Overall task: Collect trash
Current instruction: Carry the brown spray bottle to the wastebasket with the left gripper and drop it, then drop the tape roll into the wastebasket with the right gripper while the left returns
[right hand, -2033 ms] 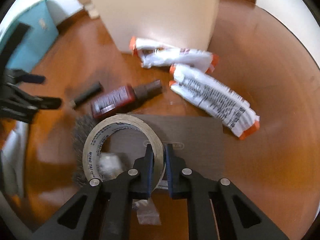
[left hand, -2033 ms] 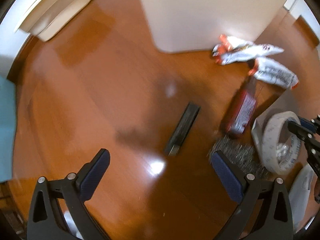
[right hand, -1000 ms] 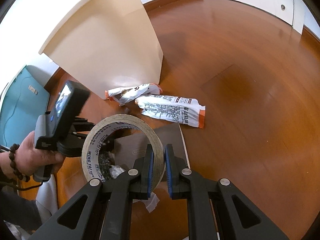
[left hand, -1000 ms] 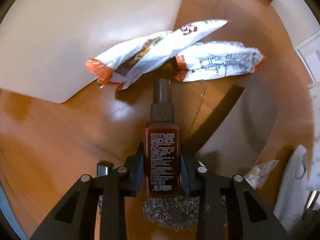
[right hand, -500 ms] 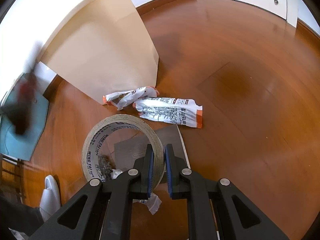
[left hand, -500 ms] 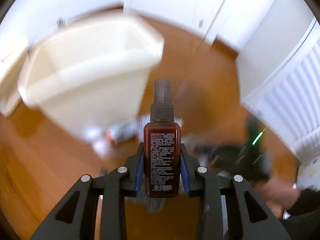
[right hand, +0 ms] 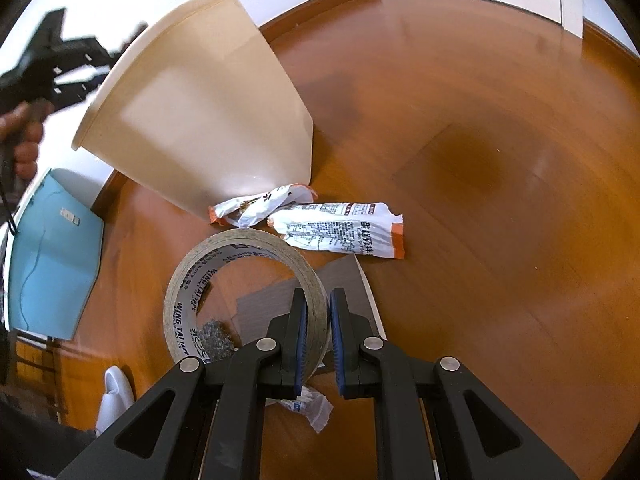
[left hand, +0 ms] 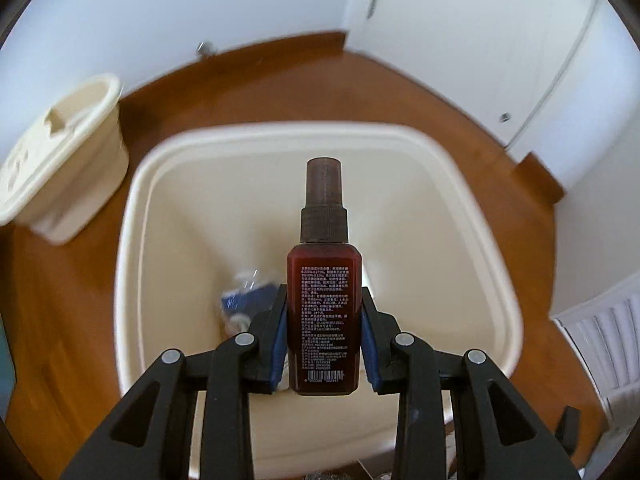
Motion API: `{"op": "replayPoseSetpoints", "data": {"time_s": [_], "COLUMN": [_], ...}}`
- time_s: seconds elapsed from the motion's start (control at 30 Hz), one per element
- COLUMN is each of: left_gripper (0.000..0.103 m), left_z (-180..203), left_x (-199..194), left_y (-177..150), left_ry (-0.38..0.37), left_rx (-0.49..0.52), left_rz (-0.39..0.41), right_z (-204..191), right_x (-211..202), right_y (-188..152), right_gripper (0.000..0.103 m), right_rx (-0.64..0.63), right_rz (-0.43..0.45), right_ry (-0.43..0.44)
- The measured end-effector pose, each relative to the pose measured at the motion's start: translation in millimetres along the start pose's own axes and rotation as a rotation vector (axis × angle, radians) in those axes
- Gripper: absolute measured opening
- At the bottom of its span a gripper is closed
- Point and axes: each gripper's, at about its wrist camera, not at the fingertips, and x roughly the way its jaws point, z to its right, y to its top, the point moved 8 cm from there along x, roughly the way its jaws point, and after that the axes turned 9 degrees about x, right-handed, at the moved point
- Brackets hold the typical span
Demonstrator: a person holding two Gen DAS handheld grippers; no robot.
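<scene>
left hand-held gripper (left hand: 324, 316): clamped on the dark red spray bottle (left hand: 324, 312), blue pads pressed on both flat sides, gap narrow.
spray bottle: upright along the fingers, cap pointing far, printed label facing the camera; hung above the open mouth of the cream bin (left hand: 472, 208).
cream bin: blue-and-white trash (left hand: 246, 294) lay at its bottom, left of the bottle.
second container (left hand: 64, 160): cream, lidded, on the floor far left of the bin.
right hand-held gripper (right hand: 318, 332): nearly together, clamped on the wall of the tape roll (right hand: 240, 292).
tape roll: beige, printed inside, stood on edge, ring sticking out left of the jaws, off the floor.
floor (right hand: 500, 160): two white-and-orange wrappers (right hand: 340, 230) lay at the bin's base, touching each other; grey card (right hand: 348, 276) near them; steel wool (right hand: 214, 338) seen through the roll; crumpled clear wrapper (right hand: 312, 406) near the fingers.
left view of other hand: person's hand (right hand: 22, 140) held the left tool at far left above the bin rim, blurred.
</scene>
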Motion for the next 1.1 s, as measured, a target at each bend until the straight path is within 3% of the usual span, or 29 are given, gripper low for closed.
{"op": "replayPoseSetpoints", "data": {"time_s": [0.1, 0.33, 0.53, 0.57, 0.63, 0.67, 0.7, 0.87, 1.0, 1.1], "left_gripper": [0.030, 0.031, 0.031, 0.038, 0.061, 0.084, 0.089, 0.090, 0.091, 0.091], "left_z": [0, -15, -7, -5, 4, 5, 8, 26, 30, 24], "left_x": [5, -19, -57, -64, -81, -82, -88, -96, -63, -38], "left_y": [-20, -8, -49, -61, -75, -84, -94, -124, -159, -185], "left_ry": [0.014, 0.038, 0.012, 0.014, 0.055, 0.066, 0.055, 0.049, 0.042, 0.060], "left_rx": [-0.035, -0.033, -0.037, -0.034, -0.001, 0.002, -0.005, 0.008, 0.009, -0.002], "left_rz": [-0.025, -0.005, 0.040, 0.048, 0.100, 0.094, 0.101, 0.115, 0.005, -0.087], "right_z": [1, 2, -3, -5, -8, -12, -15, -53, -98, -142], "right_x": [-2, -1, -18, -26, -39, -48, -55, -108, -135, -124], "right_y": [1, -1, 20, 29, 42, 51, 59, 116, 169, 203], "right_gripper": [0.011, 0.011, 0.011, 0.011, 0.011, 0.011, 0.011, 0.011, 0.011, 0.011], "right_rx": [-0.006, 0.001, 0.005, 0.014, 0.017, 0.014, 0.011, -0.058, -0.092, -0.143], "right_rz": [0.001, 0.000, 0.051, 0.072, 0.108, 0.130, 0.149, 0.307, 0.396, 0.385], "right_ry": [-0.006, -0.012, 0.009, 0.022, 0.034, 0.039, 0.046, 0.099, 0.185, 0.213]}}
